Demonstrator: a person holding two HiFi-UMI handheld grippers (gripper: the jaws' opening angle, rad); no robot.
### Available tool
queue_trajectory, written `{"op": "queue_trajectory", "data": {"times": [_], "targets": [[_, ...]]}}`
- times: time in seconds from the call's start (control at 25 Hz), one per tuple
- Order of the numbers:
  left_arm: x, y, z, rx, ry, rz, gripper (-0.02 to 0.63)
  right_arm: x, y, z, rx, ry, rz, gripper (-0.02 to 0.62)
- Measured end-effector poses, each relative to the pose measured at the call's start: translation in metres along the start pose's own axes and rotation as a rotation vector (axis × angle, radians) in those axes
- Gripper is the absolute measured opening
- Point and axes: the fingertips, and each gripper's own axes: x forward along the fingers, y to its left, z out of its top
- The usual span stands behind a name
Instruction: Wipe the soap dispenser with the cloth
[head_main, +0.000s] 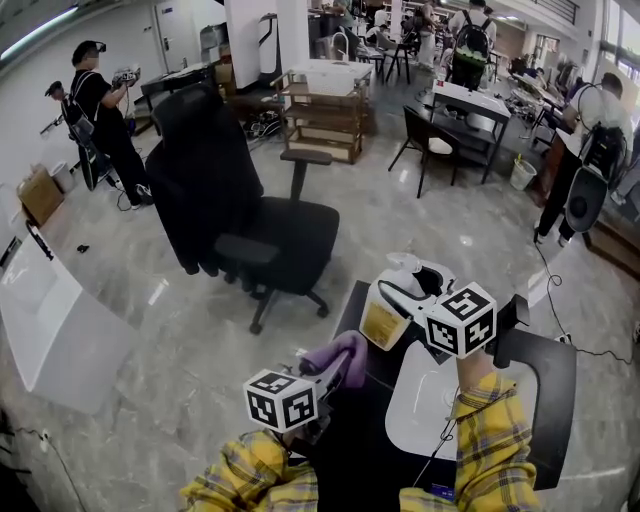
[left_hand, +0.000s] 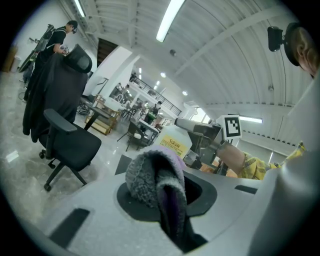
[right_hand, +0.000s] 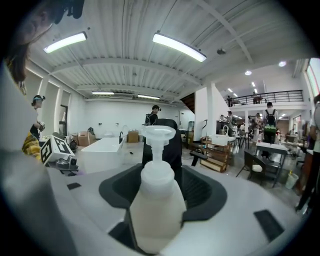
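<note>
A white soap dispenser (right_hand: 157, 200) with a pump top fills the right gripper view, clamped between the jaws of my right gripper (head_main: 420, 300). In the head view this dispenser (head_main: 392, 308) is held up in the air, its yellow label facing left. My left gripper (head_main: 335, 372) is shut on a purple fuzzy cloth (head_main: 340, 357), just left of and below the bottle. The cloth (left_hand: 157, 182) bulges out of the jaws in the left gripper view, with the dispenser (left_hand: 176, 141) and the right gripper (left_hand: 207, 135) a short way behind it, apart from the cloth.
A black office chair (head_main: 240, 215) stands on the marble floor to the front left. A dark table (head_main: 560, 385) with a white basin (head_main: 425, 400) lies below my hands. People, desks and shelves (head_main: 325, 110) stand farther back.
</note>
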Motion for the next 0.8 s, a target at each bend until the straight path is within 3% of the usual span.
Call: {"op": "queue_trajectory", "data": {"times": [0.8], "targets": [[0.001, -0.012, 0.000, 0.004, 0.005, -0.043, 0.049, -0.008, -0.007, -0.002, 0.141, 0.036, -0.449, 0.242]]}}
